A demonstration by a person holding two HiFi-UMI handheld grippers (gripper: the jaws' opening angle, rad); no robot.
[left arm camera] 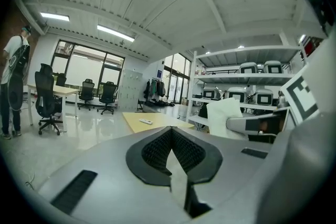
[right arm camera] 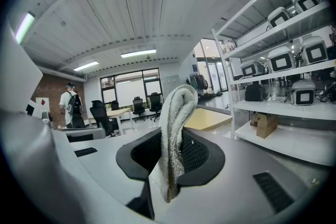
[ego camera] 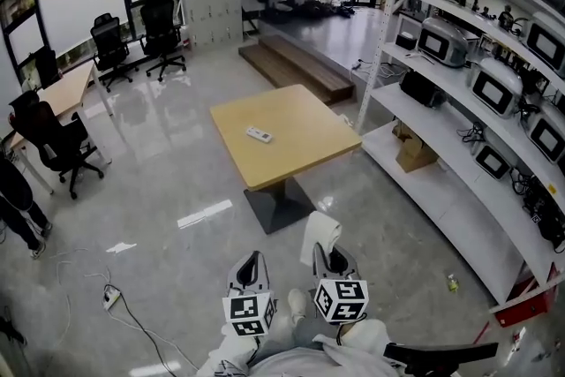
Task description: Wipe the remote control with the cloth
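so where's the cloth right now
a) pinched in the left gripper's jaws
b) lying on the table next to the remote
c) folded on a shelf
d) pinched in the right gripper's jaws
d: the cloth stands pinched between the jaws of the right gripper, while the remote lies on the table farther ahead, with no cloth beside it.

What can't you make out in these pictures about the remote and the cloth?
Remote control: buttons and any dirt too small, head view and left gripper view.
Remote control in right gripper view: not visible; the cloth blocks part of the table.
Cloth: full size unclear, folded and clamped in the right claw.
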